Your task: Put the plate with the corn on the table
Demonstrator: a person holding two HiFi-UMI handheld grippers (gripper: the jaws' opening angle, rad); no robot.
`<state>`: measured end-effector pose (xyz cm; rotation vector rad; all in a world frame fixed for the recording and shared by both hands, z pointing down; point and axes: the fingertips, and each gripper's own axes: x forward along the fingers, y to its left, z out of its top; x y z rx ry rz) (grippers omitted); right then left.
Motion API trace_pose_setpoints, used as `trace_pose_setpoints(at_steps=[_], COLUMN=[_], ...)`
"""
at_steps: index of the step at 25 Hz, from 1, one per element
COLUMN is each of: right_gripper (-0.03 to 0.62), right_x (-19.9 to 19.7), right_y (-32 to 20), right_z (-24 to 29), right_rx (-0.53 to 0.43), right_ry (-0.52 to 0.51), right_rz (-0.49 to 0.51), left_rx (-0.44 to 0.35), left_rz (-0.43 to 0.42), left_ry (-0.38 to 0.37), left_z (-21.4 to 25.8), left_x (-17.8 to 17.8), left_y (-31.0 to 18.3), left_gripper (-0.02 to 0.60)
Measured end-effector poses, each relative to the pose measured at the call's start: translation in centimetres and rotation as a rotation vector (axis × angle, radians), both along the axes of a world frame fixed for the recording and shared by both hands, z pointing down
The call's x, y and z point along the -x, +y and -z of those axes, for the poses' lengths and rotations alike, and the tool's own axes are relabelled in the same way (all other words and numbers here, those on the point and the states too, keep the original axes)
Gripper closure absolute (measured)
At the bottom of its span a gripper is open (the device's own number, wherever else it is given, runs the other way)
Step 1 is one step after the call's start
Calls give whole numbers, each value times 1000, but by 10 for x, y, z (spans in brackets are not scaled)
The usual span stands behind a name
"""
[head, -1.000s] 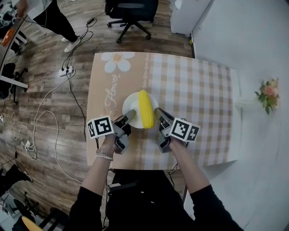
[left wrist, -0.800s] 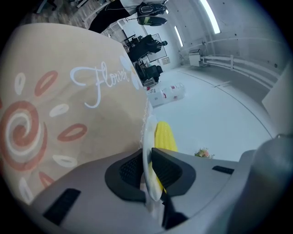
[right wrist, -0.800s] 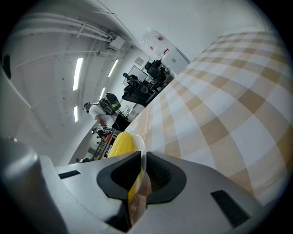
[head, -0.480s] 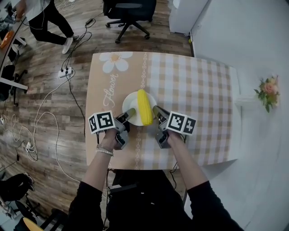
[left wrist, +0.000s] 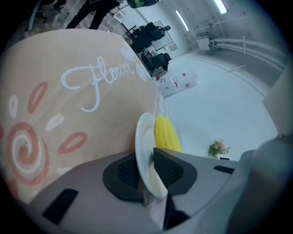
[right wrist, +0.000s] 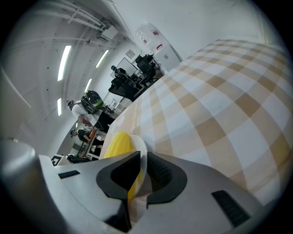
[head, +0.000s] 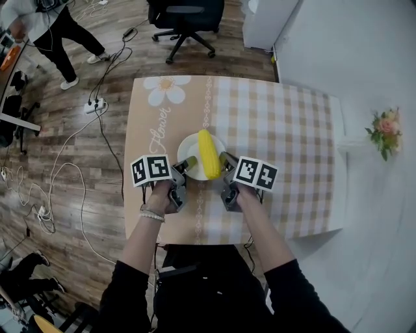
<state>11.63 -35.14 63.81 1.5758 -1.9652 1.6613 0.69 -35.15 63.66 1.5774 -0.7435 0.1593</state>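
Grey plastic, item one: left gripper (head: 187, 163), marker cube on top, in the person's left hand. Its jaws have just been opening. The plate's rim stands between the pads, which appear to stand clear of it.

Grey plastic, item two: right gripper (head: 225, 159), at the opposite side of the same plate. Its pads are drawn close on the rim and grip it.

White, glazed: plate (head: 189, 147), round, near the table's front edge, where the flower-print strip meets the check. It is judged to rest on the cloth or just above it; no view settles which.

Yellow: corn (head: 208, 155), one cob, lying along the plate's middle and pointing away from the person, between the two grippers.

Step in hand, as judged: letting go after the set-down. To do it well, part the right pads as wide as the left. Then draw both grippers back and outward, level with the rim rather than upward, so that no pad catches an edge, tips the plate and rolls the cob.

Cloth-covered: table (head: 286, 130), tan with a daisy print (head: 169, 88) at left, tan-and-white check at right. Nothing on it blocks the grippers' way back.

Beyond, all well apart from the plate:
- cables (head: 71, 169) on the wood floor at left
- office chair (head: 188, 16) past the far edge
- a person (head: 39, 23) in the far left corner
- flower sprig (head: 385, 135) at right
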Motion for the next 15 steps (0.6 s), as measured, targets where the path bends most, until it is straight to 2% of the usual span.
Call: trace_pose_setpoints(at_steps=[4,11,15], right_gripper=[519,519,519], right_x=[1,1,1], right_y=[0,0,0], right_z=[-2,-5,-5], right_rx=[17,39,41], right_ry=[30,29,45], right_rz=[5,10,21], left_rx=[12,1,1], left_rz=[-39,-106,-162], left_ry=[-35,-13,-28], left_z=[0,4,5], left_x=[1,-2,4], left_y=[2,6,12], left_gripper=[510,451,448])
